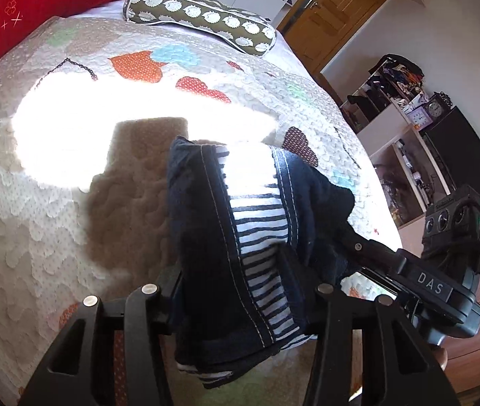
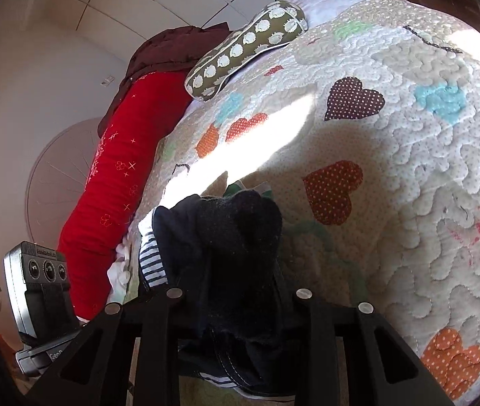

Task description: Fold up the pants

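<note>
The pants are dark navy with a white-and-navy striped lining and white stitching. They hang bunched above the quilted bed. My left gripper is shut on the pants, its fingertips hidden in the cloth. My right gripper is shut on the same pants, fingertips also buried in dark fabric. The right gripper's body shows at the right of the left wrist view, close beside the left one. The left gripper's body shows at the lower left of the right wrist view.
An olive bolster pillow with white discs lies at the head of the bed, beside a long red cushion. A shelf unit with clutter and a clock and a wooden door stand past the bed's right edge.
</note>
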`<state>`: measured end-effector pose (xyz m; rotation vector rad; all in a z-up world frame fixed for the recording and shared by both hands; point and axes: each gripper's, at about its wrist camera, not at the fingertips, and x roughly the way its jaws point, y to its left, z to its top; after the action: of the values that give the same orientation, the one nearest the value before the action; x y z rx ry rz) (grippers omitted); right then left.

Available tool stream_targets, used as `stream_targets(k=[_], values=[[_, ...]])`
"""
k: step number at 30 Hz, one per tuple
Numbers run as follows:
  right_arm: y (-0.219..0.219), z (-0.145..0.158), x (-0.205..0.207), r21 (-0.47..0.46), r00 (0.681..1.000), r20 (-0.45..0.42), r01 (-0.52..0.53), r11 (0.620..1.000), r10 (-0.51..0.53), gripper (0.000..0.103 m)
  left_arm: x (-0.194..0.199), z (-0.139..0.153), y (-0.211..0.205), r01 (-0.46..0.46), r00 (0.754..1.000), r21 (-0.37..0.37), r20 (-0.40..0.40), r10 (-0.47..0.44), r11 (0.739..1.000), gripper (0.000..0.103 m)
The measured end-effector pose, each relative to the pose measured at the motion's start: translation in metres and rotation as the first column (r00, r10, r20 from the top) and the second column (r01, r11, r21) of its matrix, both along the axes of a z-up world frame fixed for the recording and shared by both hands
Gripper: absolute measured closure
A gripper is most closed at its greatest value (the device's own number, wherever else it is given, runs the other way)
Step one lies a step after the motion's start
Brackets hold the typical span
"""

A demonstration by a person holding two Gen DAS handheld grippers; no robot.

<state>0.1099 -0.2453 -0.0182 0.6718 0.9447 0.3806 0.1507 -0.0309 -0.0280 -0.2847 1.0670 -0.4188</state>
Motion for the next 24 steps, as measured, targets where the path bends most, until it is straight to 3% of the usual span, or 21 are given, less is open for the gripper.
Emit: stream_targets(k=[2, 5, 7, 10, 14, 17, 19, 21, 24], values=[[0.004, -0.007, 0.014, -0.06, 1.0, -0.015, 0.005, 0.998, -0.006, 0.069, 0.012, -0.018, -0.002, -0.035, 0.999, 0.084, -0.036, 0.038, 0.996, 0.05], [0.007, -0.028, 0.027, -0.166, 0.997, -0.073, 0.002, 0.986, -0.014, 0.061, 0.011, -0.029, 0.004, -0.045, 0.997, 0.068, -0.053, 0.049, 0.997, 0.042], [0.0, -0.029, 0.027, -0.146, 0.997, -0.08, 0.002, 0.989, -0.014, 0.053, 0.003, -0.021, 0.012, -0.049, 0.997, 0.041, -0.051, 0.051, 0.998, 0.042], [-0.017, -0.01, 0.021, -0.135, 0.998, -0.046, 0.037, 0.99, -0.043, 0.053, -0.014, 0.002, 0.026, -0.082, 0.996, 0.058, 0.021, 0.081, 0.995, 0.042], [-0.023, 0.037, 0.0, -0.142, 0.994, 0.081, 0.081, 0.987, -0.07, 0.067, -0.043, 0.031, 0.047, -0.185, 0.973, 0.154, 0.166, 0.159, 0.971, 0.042], [-0.005, 0.05, -0.009, -0.096, 0.994, 0.113, 0.017, 0.995, -0.006, 0.068, -0.062, 0.045, 0.059, -0.25, 0.951, 0.178, 0.229, 0.207, 0.952, 0.042], [0.018, 0.04, -0.006, -0.097, 0.994, 0.087, -0.051, 0.994, 0.06, 0.068, -0.072, 0.049, 0.064, -0.273, 0.942, 0.184, 0.252, 0.224, 0.944, 0.042], [0.041, 0.022, -0.002, -0.15, 0.994, 0.045, -0.091, 0.984, 0.099, 0.068, -0.083, 0.054, 0.068, -0.292, 0.934, 0.19, 0.269, 0.236, 0.937, 0.042], [0.069, -0.012, 0.002, -0.284, 0.988, -0.044, -0.157, 0.946, 0.151, 0.077, -0.102, 0.064, 0.072, -0.331, 0.911, 0.21, 0.325, 0.253, 0.92, 0.039]])
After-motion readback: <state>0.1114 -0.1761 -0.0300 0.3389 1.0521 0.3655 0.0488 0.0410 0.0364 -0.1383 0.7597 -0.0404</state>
